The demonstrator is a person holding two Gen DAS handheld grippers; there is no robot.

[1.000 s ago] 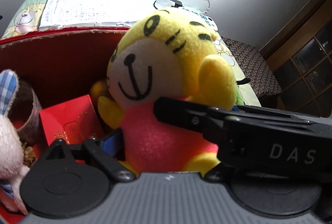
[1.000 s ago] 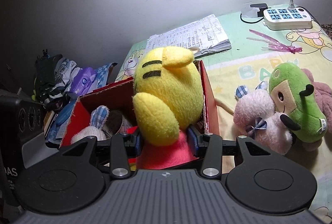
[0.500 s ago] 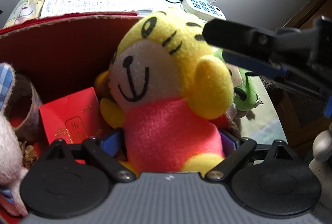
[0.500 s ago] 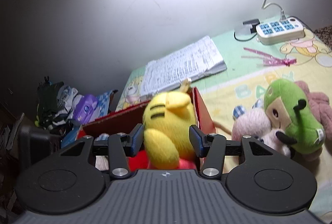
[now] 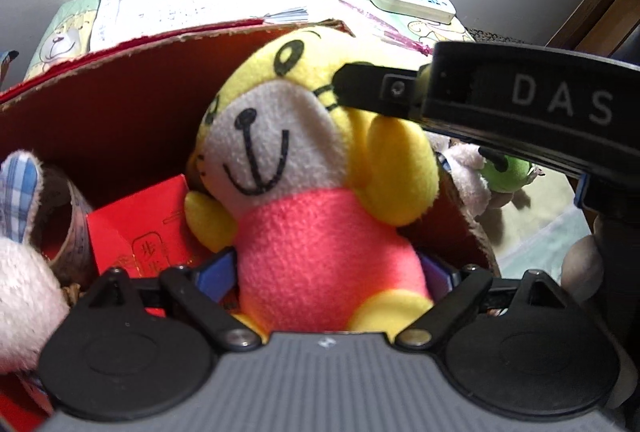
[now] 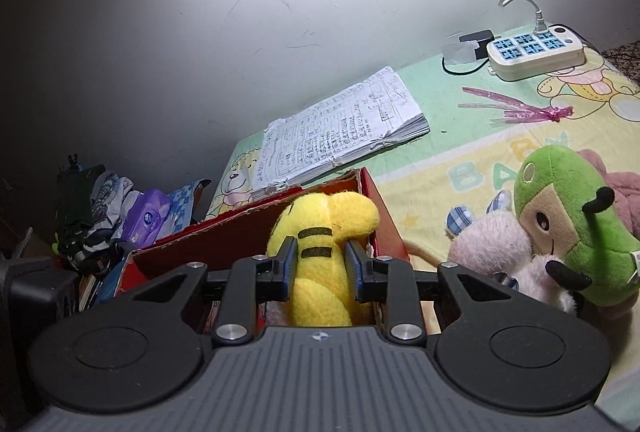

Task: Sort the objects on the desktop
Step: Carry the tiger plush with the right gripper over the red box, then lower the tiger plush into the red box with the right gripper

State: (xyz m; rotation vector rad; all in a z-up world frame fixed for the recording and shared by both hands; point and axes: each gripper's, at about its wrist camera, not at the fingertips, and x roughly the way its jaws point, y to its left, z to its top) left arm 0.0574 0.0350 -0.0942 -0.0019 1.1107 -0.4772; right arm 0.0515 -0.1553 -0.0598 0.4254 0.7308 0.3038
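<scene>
A yellow tiger plush with a pink body sits in the red cardboard box. My left gripper has its blue pads on both sides of the pink body and grips it. My right gripper is shut on the back of the plush's yellow head, above the box. The right gripper's black body crosses the upper right of the left wrist view.
In the box lie a red envelope, a tape roll and a pink rabbit plush. On the bed sheet are a green plush, a pink plush, a notebook, a power strip and a pink ribbon.
My right gripper let go of the plush's body, rose, came back down and closed on its head. The left gripper kept its hold on the body.
</scene>
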